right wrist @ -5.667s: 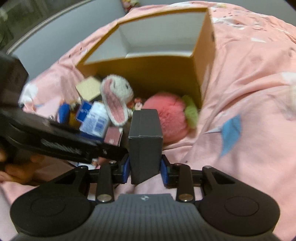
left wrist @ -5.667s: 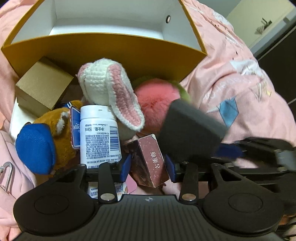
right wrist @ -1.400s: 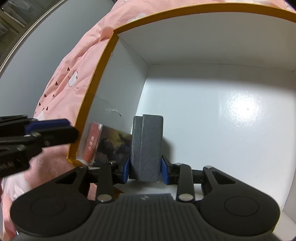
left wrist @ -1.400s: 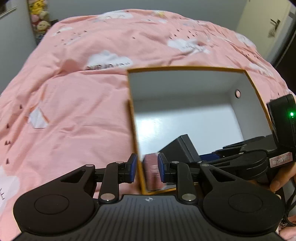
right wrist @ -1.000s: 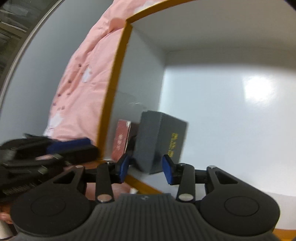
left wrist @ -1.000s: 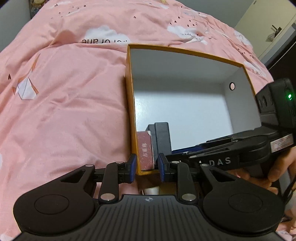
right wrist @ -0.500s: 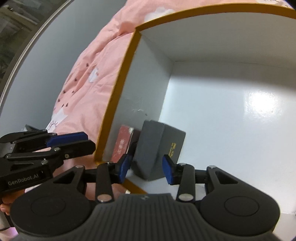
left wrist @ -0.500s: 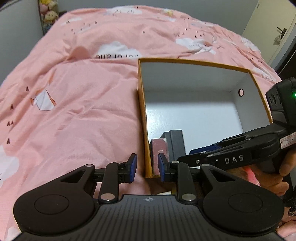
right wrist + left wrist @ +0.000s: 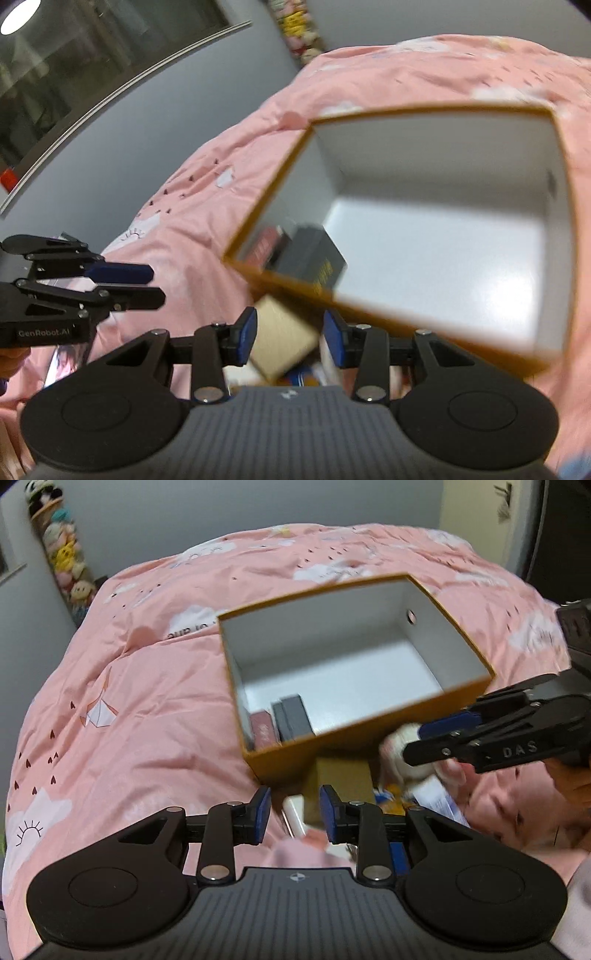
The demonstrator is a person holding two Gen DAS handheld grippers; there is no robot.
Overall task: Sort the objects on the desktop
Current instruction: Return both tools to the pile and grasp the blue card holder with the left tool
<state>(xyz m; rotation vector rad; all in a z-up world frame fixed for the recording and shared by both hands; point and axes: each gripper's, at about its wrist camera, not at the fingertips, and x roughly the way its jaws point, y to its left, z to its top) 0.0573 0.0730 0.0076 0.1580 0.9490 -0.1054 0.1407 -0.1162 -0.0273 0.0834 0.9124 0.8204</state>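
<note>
Gold box lies just beyond the empty, opening left claw, between its jaws; right claw open, empty.

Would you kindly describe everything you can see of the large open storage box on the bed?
The storage box is a rectangular, lidless carton, seemingly cardboard, mustard-orange outside and white inside, with a small round hole in one end wall. It sits on the pink bedspread. Inside, a dark grey box and a reddish box stand side by side in one near corner; the remaining floor is bare. A tan box lies just outside its near wall.
</note>
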